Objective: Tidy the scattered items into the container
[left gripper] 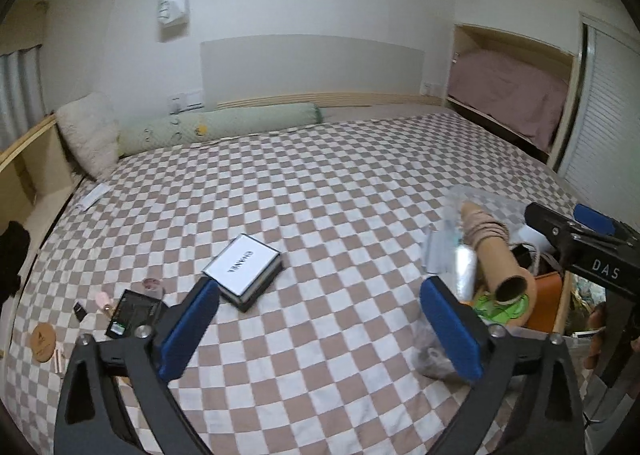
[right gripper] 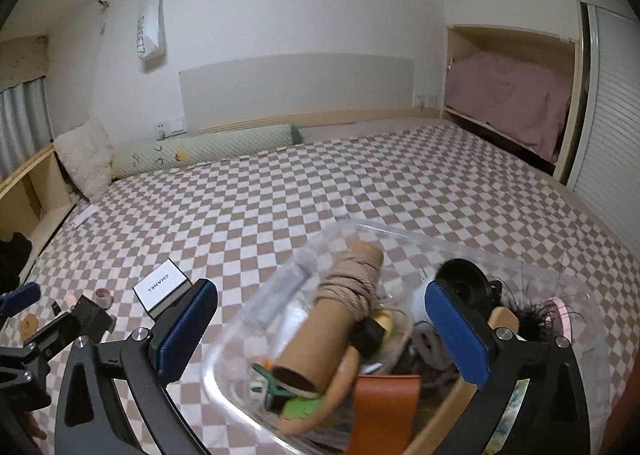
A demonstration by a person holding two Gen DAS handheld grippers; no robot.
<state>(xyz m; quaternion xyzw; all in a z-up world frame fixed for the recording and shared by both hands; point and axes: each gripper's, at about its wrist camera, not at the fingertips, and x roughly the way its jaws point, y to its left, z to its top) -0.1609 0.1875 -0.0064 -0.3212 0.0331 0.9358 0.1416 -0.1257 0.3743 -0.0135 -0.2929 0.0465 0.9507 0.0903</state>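
My left gripper stands open over the checked bedspread, nothing between its fingers. Just beyond its left finger lies a white box with black sides. Further left lie a black box, a small jar, a pink item and a cork coaster. My right gripper is open above the clear container. In the container lie a cardboard tube wound with yarn, an orange leather piece and several other things. The pads touch none of them.
A green bolster and a fluffy white cushion lie at the head of the bed. A wooden shelf runs along the left edge. A wardrobe niche with pink bedding is at the far right. A white strip lies near the left edge.
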